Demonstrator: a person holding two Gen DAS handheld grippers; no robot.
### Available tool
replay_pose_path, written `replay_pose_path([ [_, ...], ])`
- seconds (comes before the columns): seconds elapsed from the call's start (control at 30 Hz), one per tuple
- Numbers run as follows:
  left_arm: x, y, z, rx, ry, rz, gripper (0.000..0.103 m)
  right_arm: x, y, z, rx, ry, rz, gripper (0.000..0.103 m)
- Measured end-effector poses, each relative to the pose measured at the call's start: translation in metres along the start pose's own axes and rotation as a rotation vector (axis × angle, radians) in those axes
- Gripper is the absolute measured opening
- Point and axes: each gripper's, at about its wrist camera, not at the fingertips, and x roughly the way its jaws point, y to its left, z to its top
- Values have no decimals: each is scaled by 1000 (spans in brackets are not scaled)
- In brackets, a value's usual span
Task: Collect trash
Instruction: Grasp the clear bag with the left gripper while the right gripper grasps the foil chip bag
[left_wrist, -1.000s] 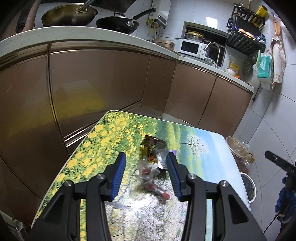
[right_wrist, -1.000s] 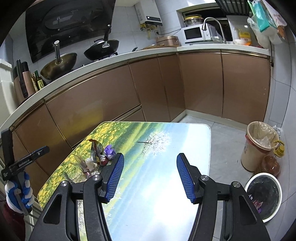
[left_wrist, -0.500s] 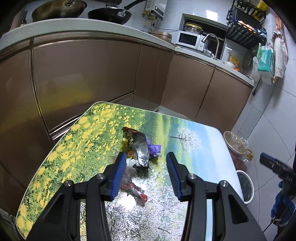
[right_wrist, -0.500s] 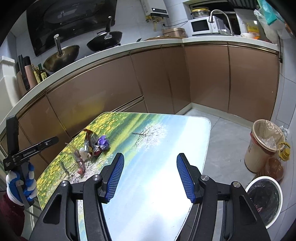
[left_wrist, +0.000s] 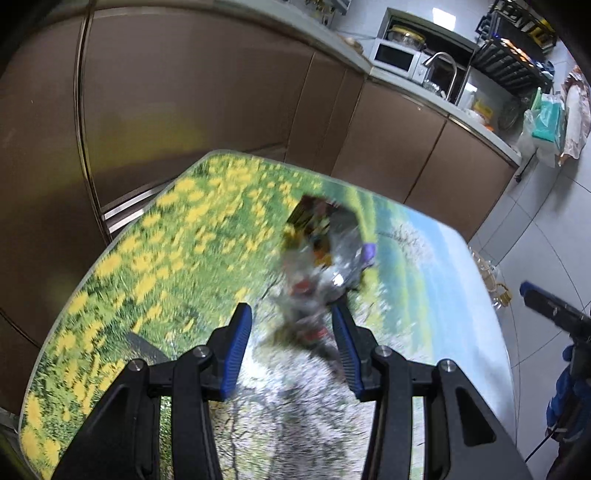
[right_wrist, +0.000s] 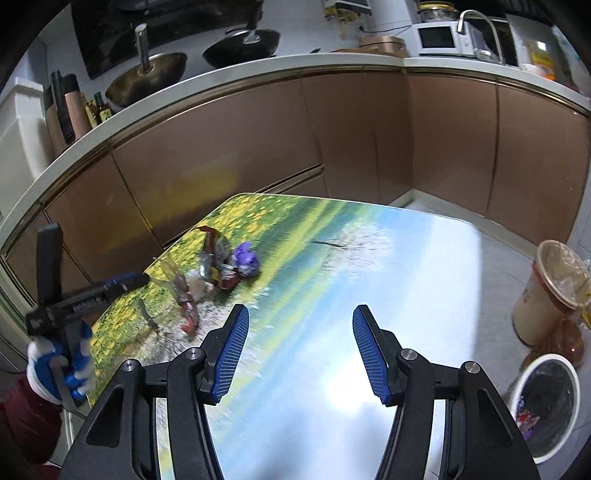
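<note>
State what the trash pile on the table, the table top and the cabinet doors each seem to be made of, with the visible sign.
Trash pile: seemingly crinkled plastic and foil wrappers, shiny and creased; one purple piece is unclear.
Table top: probably glass or gloss laminate over a printed meadow picture; it shows bright glare.
Cabinet doors: smooth bronze-brown panels with a soft sheen, possibly lacquered board or metal.

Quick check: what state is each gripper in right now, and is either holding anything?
Left gripper: open, holding nothing; jaws either side of the near end of the wrapper pile.
Right gripper: open, empty, over bare table.
</note>
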Motion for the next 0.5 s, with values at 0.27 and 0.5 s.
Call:
replay_pose_path([
  [0.27,29,14,-2,-52,24,-105,43,63,37,22,-59,83,38,55],
  [0.5,43,4,3,-19,23,-153,42,106,55,38,-94,115,82,52],
])
